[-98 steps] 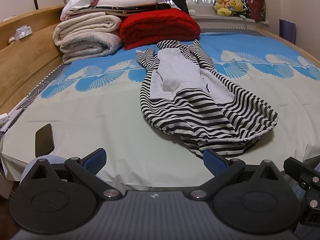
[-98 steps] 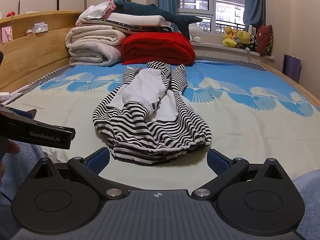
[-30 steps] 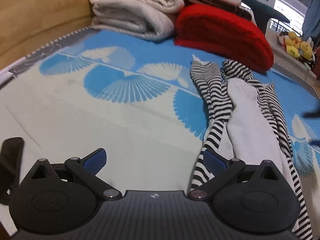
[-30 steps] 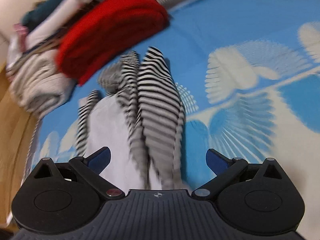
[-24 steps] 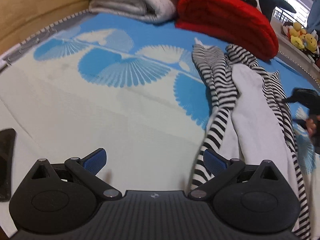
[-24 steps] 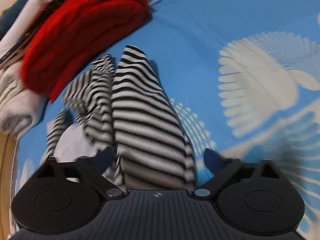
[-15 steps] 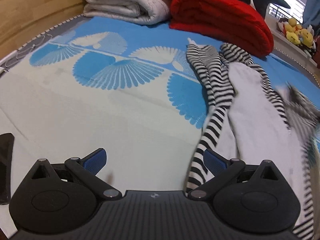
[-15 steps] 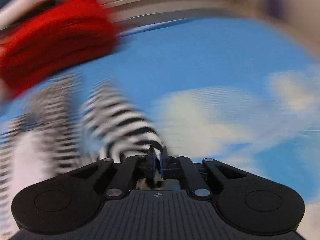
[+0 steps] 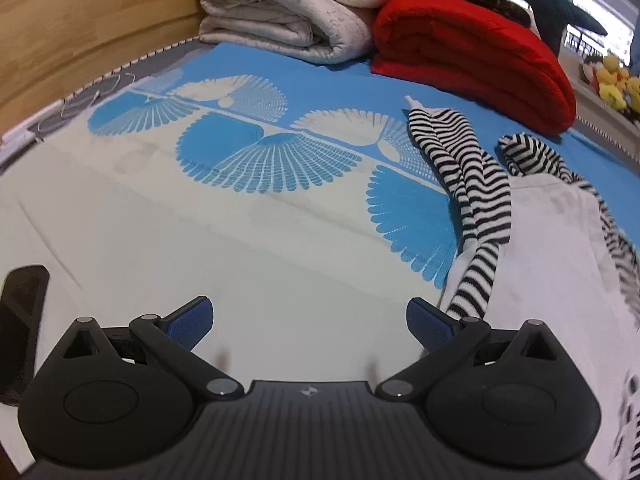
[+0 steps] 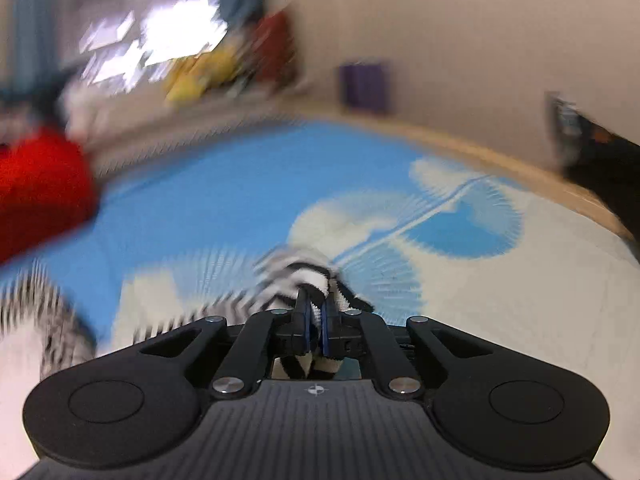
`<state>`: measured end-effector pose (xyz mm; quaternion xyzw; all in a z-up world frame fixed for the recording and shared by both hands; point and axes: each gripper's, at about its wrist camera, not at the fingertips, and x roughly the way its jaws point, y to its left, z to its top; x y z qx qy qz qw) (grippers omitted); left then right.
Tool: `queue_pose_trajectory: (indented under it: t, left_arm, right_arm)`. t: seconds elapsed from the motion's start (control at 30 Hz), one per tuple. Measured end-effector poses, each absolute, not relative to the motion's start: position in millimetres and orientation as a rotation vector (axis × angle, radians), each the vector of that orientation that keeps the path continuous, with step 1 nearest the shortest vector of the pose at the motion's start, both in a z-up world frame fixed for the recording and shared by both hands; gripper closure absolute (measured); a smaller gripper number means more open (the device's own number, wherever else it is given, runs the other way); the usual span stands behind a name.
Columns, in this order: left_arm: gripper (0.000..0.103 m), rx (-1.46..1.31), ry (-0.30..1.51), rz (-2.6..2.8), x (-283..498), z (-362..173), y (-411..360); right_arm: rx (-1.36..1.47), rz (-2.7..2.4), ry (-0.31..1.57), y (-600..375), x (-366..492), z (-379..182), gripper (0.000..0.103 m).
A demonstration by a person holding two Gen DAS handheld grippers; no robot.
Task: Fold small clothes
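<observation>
Right gripper clamped on striped sleeve, spreading it toward 1 o'clock. Left gripper jaws apart, empty; striped garment at its 2 o'clock on bedsheet. Next, likely: left takes the other sleeve, flattens.

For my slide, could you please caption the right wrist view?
Right tool shut on the striped garment, above the blue-patterned bedsheet.
</observation>
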<state>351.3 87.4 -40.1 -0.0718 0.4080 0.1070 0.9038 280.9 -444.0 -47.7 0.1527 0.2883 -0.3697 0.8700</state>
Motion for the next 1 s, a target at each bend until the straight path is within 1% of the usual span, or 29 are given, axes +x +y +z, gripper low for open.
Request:
queue_pose_trajectory:
  t: [0.07, 0.13, 0.2, 0.27, 0.3, 0.33, 0.37, 0.43, 0.57, 0.6, 0.63, 0.67, 0.7, 0.73, 0.83, 0.9, 0.93, 1.0]
  left_arm:
    - [0.000, -0.149, 0.816, 0.221, 355.5, -37.4, 87.8]
    - [0.000, -0.123, 0.769, 0.200, 366.1, -30.4, 82.4]
    - [0.000, -0.090, 0.743, 0.167, 389.4, -21.1, 70.0]
    - [0.000, -0.075, 0.737, 0.078, 430.1, -11.1, 50.0]
    - [0.000, -0.078, 0.742, 0.024, 454.4, -7.5, 38.0]
    - [0.000, -0.088, 0.754, -0.026, 479.3, -6.0, 24.9]
    - [0.000, -0.100, 0.772, -0.069, 502.1, -6.7, 12.4]
    - [0.000, -0.118, 0.827, -0.130, 549.5, -17.1, -16.9]
    - [0.000, -0.055, 0.977, -0.109, 618.8, -55.8, -67.9]
    - [0.000, -0.030, 0.986, -0.089, 625.2, -65.9, -74.5]
    - [0.003, -0.001, 0.990, -0.066, 632.2, -75.6, -80.8]
    - [0.011, 0.017, 0.987, -0.039, 636.5, -84.1, -83.7]
    - [0.053, 0.029, 0.975, -0.027, 637.0, -88.6, -82.3]
    - [0.092, 0.044, 0.975, -0.019, 637.4, -91.2, -78.4]
    - [0.096, 0.037, 0.926, 0.073, 631.1, -80.3, -36.2]
    - [0.096, -0.002, 0.908, 0.184, 622.7, -71.6, 17.3]
    - [0.096, -0.071, 0.925, 0.218, 615.8, -71.1, 54.9]
    - [0.097, -0.117, 0.952, 0.314, 598.9, -75.0, 110.3]
  right_arm:
    - [0.420, -0.768, 0.703, -456.8, 276.2, -66.4, 0.095]
    - [0.505, -0.759, 0.752, -463.2, 262.8, -82.1, 0.094]
    - [0.591, -0.729, 0.813, -468.7, 255.2, -91.3, 0.087]
    - [0.656, -0.695, 0.822, -465.7, 250.5, -91.1, 0.068]
    - [0.664, -0.668, 0.812, -463.9, 253.3, -88.5, 0.060]
    - [0.654, -0.638, 0.807, -458.1, 258.5, -85.6, 0.045]
    - [0.627, -0.613, 0.801, -455.9, 262.6, -84.5, 0.036]
    - [0.560, -0.604, 0.813, -453.2, 269.0, -86.6, 0.031]
    - [0.503, -0.621, 0.886, -455.6, 275.7, -102.7, 0.030]
    - [0.502, -0.623, 0.895, -457.0, 278.9, -107.0, 0.030]
    - [0.494, -0.624, 0.908, -457.4, 279.7, -109.0, 0.030]
    - [0.484, -0.626, 0.917, -456.8, 281.5, -112.2, 0.030]
    - [0.467, -0.623, 0.924, -455.4, 283.9, -115.1, 0.030]
    - [0.451, -0.622, 0.928, -453.6, 284.5, -117.0, 0.030]
    - [0.402, -0.611, 0.929, -450.3, 288.8, -121.3, 0.031]
    - [0.396, -0.619, 0.926, -451.8, 289.9, -123.1, 0.033]
    - [0.401, -0.621, 0.923, -452.7, 289.5, -124.1, 0.035]
    - [0.410, -0.630, 0.910, -455.2, 288.4, -125.5, 0.048]
